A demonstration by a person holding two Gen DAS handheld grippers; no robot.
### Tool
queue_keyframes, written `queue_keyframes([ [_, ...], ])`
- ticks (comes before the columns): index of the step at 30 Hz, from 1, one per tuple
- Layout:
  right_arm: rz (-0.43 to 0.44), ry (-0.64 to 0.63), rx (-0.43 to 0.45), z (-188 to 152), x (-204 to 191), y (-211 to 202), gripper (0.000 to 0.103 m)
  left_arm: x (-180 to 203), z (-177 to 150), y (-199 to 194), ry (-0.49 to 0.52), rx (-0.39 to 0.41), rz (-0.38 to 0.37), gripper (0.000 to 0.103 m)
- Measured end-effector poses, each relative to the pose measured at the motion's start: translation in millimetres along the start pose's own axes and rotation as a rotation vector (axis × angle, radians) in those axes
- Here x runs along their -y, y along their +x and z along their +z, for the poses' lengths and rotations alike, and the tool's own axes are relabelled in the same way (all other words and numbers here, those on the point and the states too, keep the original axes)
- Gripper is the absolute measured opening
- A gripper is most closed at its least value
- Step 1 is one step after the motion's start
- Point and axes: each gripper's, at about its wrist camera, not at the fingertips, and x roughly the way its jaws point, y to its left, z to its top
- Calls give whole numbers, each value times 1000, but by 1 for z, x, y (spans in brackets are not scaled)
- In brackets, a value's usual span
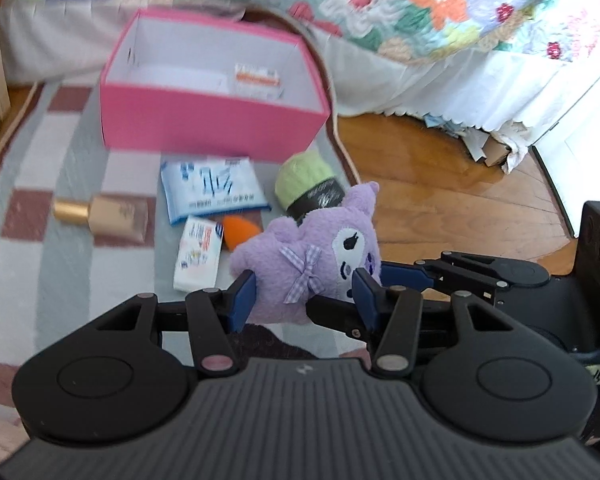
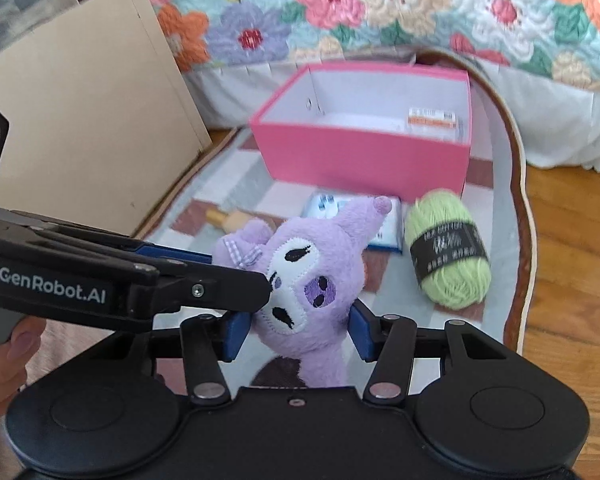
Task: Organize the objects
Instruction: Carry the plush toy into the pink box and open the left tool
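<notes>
We find the purple plush toy (image 1: 308, 264) held off the rug (image 1: 32, 160), in front of the pink box (image 1: 204, 124), with both tools on it. The left gripper (image 1: 304, 292) has its blue pads pressed into the toy's body at either side of the gingham bow. The right gripper (image 2: 296, 326) brackets the toy's lower face and neck; its pads appear to touch the fur, though we cannot confirm firm pressure.

We judge the chief risk to be the soft body squeezing out of one grip if the two tools pull apart or release unevenly; the toy could then drop onto the small carton (image 1: 198, 256) and orange sponge (image 1: 240, 232) below. A low carry could also catch the box's near wall.

The green yarn ball (image 2: 446, 248) lies just right of the toy, clear of both tools. The toy hides part of the blue-and-white packet (image 1: 212, 188) in the right view and much of the gold-capped bottle (image 1: 100, 216) there. The box already holds a white carton (image 1: 258, 80); other contents are blurred. The toy's lower end is cut off behind the gripper bodies.
</notes>
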Motion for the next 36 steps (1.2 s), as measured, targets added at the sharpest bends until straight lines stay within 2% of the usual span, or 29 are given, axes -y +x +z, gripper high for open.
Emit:
queue_keyframes([
  [9,16,-10,53,37,-13,-32,57,14,39,-40,40,48,-4,50],
  [14,20,-50,85,73,-17,-42,57,16,71,-52,65,103,-2,50],
  [19,0,-91,94,114,-18,-37,57,13,109,-47,74,147,10,50],
  [24,-21,-119,102,149,-7,-13,57,-4,140,-16,39,177,26,50],
  [29,-45,-77,80,166,19,32,55,-28,162,30,-19,154,16,50],
  [36,-51,-14,-3,188,58,101,53,-61,190,100,-95,105,24,50],
])
